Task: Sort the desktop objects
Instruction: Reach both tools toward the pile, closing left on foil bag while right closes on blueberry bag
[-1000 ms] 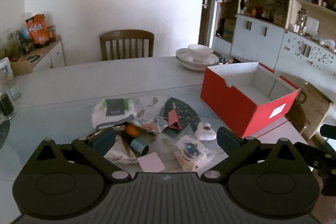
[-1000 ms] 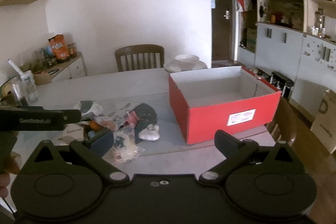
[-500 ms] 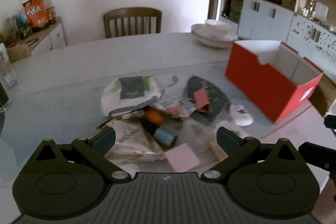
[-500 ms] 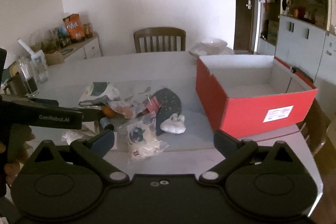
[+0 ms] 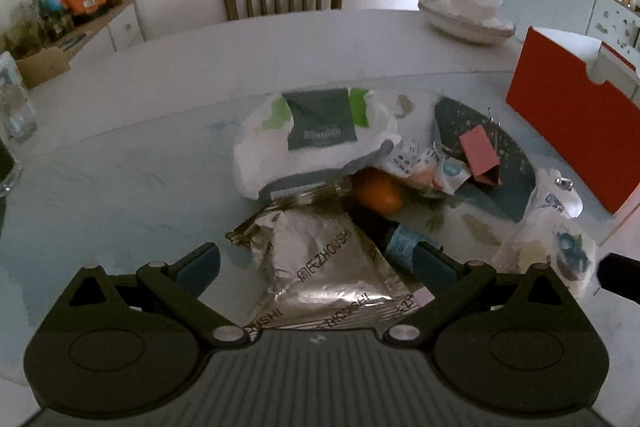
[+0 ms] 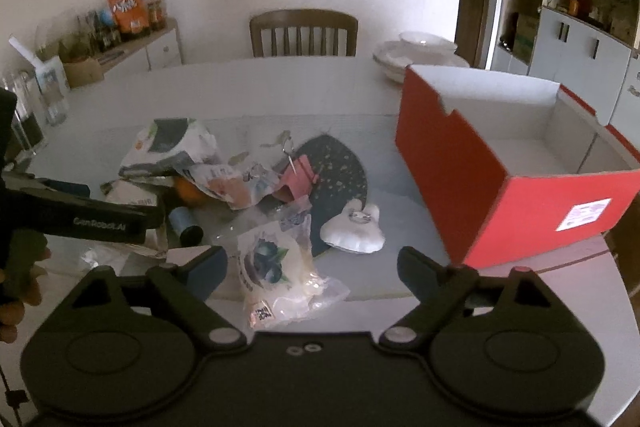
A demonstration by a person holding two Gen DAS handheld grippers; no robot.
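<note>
crinkled foil pouch (image 5: 320,275), glossy red box (image 6: 500,187)

Box (image 6: 520,187) right of clutter pile (image 6: 248,187), chair (image 6: 304,33) behind table (image 6: 280,87)

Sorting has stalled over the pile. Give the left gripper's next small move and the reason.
Probably ease the left gripper down and shut it on the silver foil packet: it is open, the packet lies between its fingers, and the red box waits open.

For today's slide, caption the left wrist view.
Open left claw straddles a silver foil packet in the pile; red box waits at right.
</note>
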